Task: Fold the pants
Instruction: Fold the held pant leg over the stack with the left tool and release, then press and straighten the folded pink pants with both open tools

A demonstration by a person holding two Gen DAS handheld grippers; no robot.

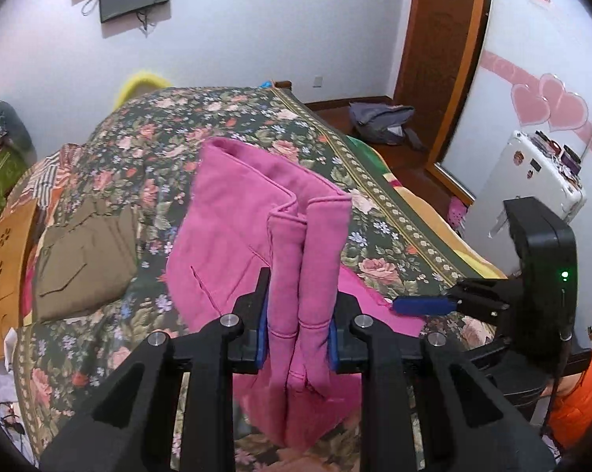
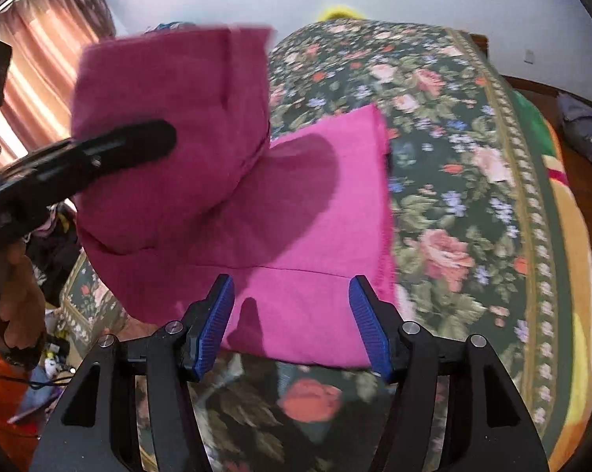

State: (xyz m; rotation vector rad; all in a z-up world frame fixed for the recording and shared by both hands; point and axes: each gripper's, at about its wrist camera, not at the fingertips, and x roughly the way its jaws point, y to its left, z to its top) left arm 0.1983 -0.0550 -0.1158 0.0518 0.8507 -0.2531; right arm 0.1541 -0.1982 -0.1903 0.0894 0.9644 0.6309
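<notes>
- Pink pants [image 1: 233,212]: lying partly on the floral bedspread [image 1: 378,212], one doubled section being lifted clear of it; the remainder [image 2: 315,212] is resting flat at the near edge of the bed.
- Left gripper [image 1: 298,334]: pinching the bunched, doubled edge of the pants between its blue pads [image 1: 261,334], jaws narrow, and holding that section raised.
- Right gripper [image 2: 292,326]: jaws standing about half open with nothing pressed between them, hovering just above the flat near part of the pants.
- Olive-brown garment [image 1: 83,251]: sitting on the bedspread to the left, well apart from the pants.
- Progress, as a judgement: the fold is looking partly made, since layers are already stacked in the lifted section; laying that section down over the flat part and squaring the edges is appearing to remain.
</notes>
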